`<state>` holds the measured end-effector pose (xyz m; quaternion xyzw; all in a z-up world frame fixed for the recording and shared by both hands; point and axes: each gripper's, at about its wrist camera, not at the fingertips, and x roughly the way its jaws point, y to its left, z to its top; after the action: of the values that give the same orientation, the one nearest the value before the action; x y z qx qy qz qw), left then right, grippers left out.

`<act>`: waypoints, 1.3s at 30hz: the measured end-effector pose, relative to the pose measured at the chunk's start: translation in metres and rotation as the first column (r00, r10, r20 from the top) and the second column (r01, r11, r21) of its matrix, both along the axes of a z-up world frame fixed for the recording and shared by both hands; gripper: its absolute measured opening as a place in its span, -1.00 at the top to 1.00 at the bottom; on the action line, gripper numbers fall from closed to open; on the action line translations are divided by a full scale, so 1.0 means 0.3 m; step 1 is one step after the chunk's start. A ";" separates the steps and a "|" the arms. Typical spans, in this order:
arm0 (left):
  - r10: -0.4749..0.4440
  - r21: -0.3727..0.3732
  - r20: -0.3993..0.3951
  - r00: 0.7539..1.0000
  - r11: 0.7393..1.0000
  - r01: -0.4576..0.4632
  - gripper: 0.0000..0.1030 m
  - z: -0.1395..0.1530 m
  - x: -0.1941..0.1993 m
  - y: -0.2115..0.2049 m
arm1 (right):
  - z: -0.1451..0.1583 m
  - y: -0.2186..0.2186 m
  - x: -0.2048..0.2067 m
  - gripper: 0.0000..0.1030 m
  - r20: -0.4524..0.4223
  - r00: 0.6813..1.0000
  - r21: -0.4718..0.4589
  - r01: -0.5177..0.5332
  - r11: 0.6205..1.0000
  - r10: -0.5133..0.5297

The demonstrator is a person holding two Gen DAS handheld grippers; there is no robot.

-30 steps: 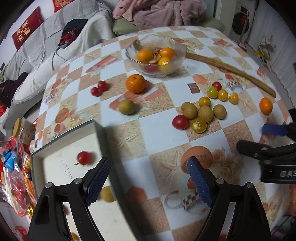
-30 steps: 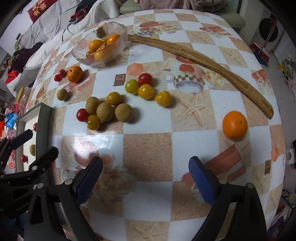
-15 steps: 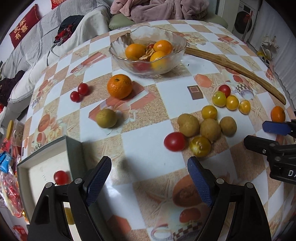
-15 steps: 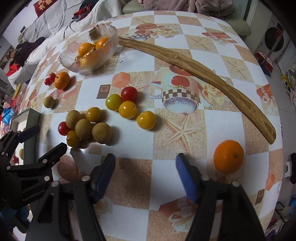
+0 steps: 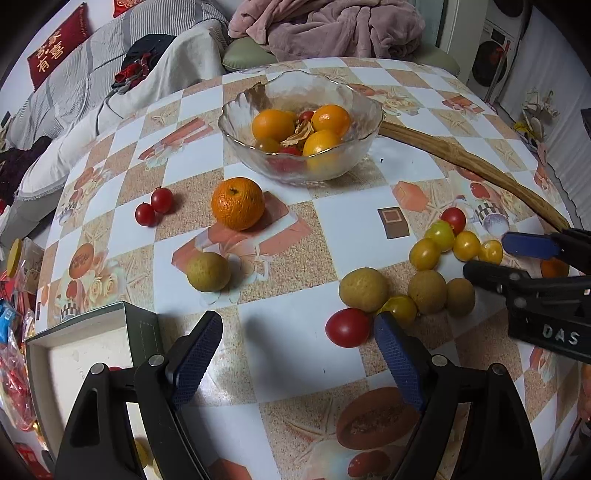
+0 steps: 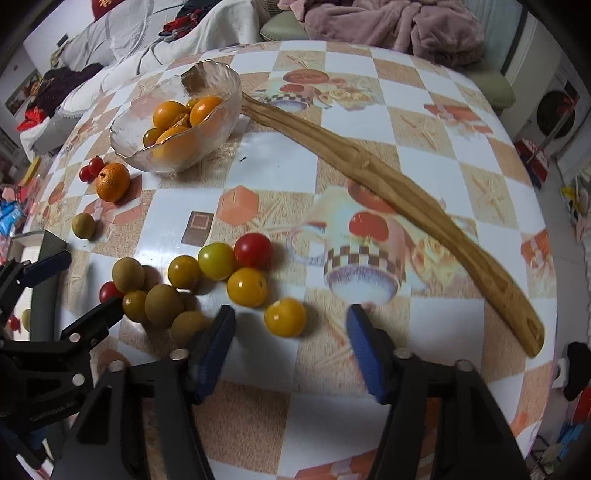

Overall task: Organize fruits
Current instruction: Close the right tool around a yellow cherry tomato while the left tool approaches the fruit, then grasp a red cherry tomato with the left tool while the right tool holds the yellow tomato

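A glass bowl [image 5: 295, 110] holding oranges and small tomatoes stands at the far middle of the table; it also shows in the right wrist view [image 6: 173, 122]. An orange [image 5: 238, 203], two red cherry tomatoes [image 5: 153, 206] and a brown-green fruit [image 5: 208, 271] lie in front of it. A cluster of brown fruits [image 5: 426, 291], a red tomato [image 5: 347, 326] and yellow tomatoes [image 5: 456, 243] lies to the right. My left gripper [image 5: 297, 354] is open and empty over bare tablecloth. My right gripper [image 6: 290, 349] is open, just short of a yellow tomato [image 6: 284, 317].
A green-rimmed white box [image 5: 85, 354] sits at the table's near left edge. A long curved wooden stick [image 6: 388, 195] lies across the right side. A sofa with blankets [image 5: 332, 29] stands behind the table. Snack packets [image 5: 14, 354] lie off the left edge.
Both grippers have moved forward over the table towards the fruit. The right gripper's jaws have narrowed and it now sits close to a yellow tomato; the box has slid to the left view's edge.
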<state>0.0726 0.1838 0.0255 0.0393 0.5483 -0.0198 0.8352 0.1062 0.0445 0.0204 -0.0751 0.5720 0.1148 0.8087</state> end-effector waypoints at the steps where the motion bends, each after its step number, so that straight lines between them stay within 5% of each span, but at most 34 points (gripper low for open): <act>1: -0.001 0.001 -0.001 1.000 1.000 0.001 -0.66 0.001 -0.004 0.000 | 0.002 0.005 0.001 0.00 0.002 1.000 0.005 -0.009 1.000 0.009; 4: -0.013 -0.003 -0.008 1.000 1.000 0.013 -0.66 0.002 -0.026 -0.001 | 0.007 0.022 0.000 0.41 -0.004 0.999 0.030 -0.040 0.999 0.040; 7: -0.051 -0.009 -0.012 0.999 0.999 0.051 -0.66 0.003 -0.051 -0.013 | 0.007 0.021 -0.007 0.51 -0.008 0.999 0.042 -0.037 0.998 0.037; 19: -0.156 0.002 0.000 0.988 0.988 0.156 -0.65 -0.036 -0.021 -0.098 | 0.008 -0.017 -0.003 0.50 -0.027 0.999 0.111 -0.020 0.994 0.023; 23: -0.155 -0.047 0.006 0.988 0.987 0.155 -0.31 -0.031 -0.008 -0.108 | 0.008 -0.015 -0.002 0.50 -0.023 0.999 0.110 -0.026 0.994 0.029; 28: -0.141 -0.057 0.004 0.990 0.988 0.141 -0.30 -0.029 -0.004 -0.106 | 0.006 -0.037 0.019 0.46 -0.066 0.998 0.248 0.003 0.969 0.014; 33: -0.132 -0.055 0.007 0.991 0.990 0.132 -0.30 -0.030 -0.007 -0.105 | 0.000 -0.007 0.029 0.47 -0.052 0.998 0.238 -0.020 0.971 0.033; 37: -0.141 -0.066 0.008 0.990 0.988 0.141 0.04 -0.023 -0.017 -0.110 | 0.005 0.003 0.019 0.55 -0.044 0.998 0.211 -0.022 0.977 0.032; 39: -0.145 -0.071 0.005 0.989 0.987 0.145 0.06 -0.020 -0.022 -0.109 | 0.016 -0.015 0.007 0.55 -0.039 0.999 0.219 -0.001 0.976 0.009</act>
<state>0.0660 0.1512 0.0194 0.0492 0.5430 -0.0999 0.8323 0.1083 0.0401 0.0250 0.0155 0.5714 0.1807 0.8004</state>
